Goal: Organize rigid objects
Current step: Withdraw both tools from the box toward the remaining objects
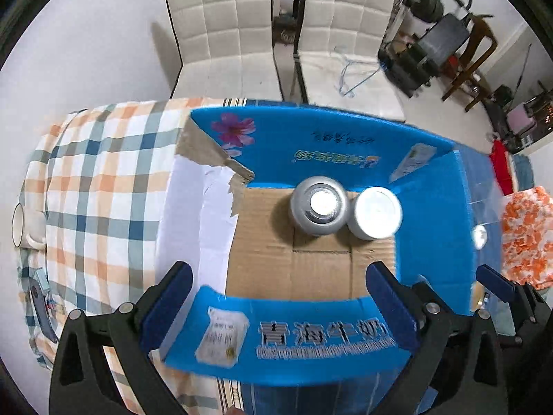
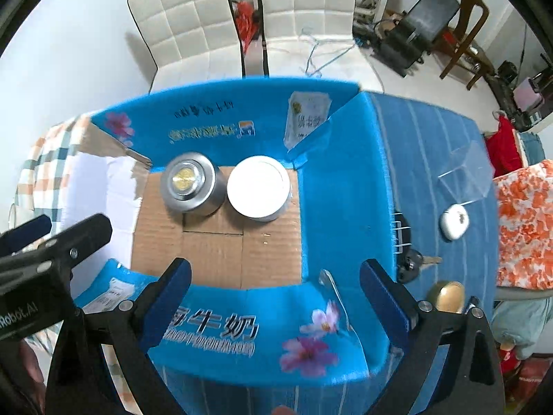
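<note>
Now both my tongs spread wide, empty: left gripper [image 1: 276, 306] and right gripper [image 2: 274, 295] over near rim of blue carton [image 2: 342, 193]. Silver tin [image 2: 188, 188] and white-lidded tin [image 2: 258, 192] upright, touching, at far wall. White round case [image 2: 453, 222] outside, right, on blue cloth.

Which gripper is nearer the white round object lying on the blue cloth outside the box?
Right. The right gripper hovers over the box's near-right corner, just left of the white round object; the left gripper sits farther left, over the box's near flap.
</note>
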Demonstrator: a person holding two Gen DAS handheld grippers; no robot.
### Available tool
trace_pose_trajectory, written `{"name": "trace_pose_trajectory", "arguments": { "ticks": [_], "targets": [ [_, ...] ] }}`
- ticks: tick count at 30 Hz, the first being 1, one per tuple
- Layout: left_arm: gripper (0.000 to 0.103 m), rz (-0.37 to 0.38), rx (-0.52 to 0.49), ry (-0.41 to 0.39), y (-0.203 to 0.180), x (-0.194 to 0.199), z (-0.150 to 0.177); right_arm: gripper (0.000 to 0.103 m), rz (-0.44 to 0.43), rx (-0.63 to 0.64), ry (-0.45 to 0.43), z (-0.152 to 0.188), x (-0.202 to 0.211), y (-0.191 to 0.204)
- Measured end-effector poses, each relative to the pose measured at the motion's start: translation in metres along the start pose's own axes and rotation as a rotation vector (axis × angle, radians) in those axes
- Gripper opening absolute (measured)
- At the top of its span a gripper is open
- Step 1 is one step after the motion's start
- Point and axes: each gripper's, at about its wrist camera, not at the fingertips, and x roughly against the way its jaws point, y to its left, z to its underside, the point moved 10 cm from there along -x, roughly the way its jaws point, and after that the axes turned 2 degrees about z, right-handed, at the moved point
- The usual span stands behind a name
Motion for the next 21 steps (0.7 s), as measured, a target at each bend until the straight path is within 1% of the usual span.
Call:
{"name": "trace_pose_trajectory", "arguments": {
  "ticks": [2,4,6,9,12,17,21],
  "targets": [
    [0.103,-0.003,-0.008,-0.008,-0.006,0.008,0.005,0.1,0.009,-0.001,-0.032,0.005,0.021,0.002],
    [0.103,0.005,-0.009,-0.026,-0.009,0.026,0.013,0.1,0.011,0.004,-0.052,0.01,0.036,0.004],
    [0.103,-0.009,-0.021,-0.049,-0.01,0.044,0.02,0.1,0.015,0.008,-0.067,0.015,0.048,0.004],
    [0.103,-0.025,-0.025,-0.078,-0.011,0.069,0.029,0.1,-0.006,0.014,-0.078,0.027,0.071,0.007],
    [0.103,-0.019,-0.013,-0.1,-0.012,0.087,0.035,0.1,-0.024,0.019,-0.089,0.035,0.086,0.008],
    [0.103,-0.022,0.009,-0.118,-0.014,0.101,0.044,0.1,-0.054,0.026,-0.126,0.043,0.117,0.002],
    [0.103,-0.018,0.029,-0.131,-0.022,0.113,0.049,0.1,-0.064,0.043,-0.154,0.045,0.134,-0.008]
  ]
}}
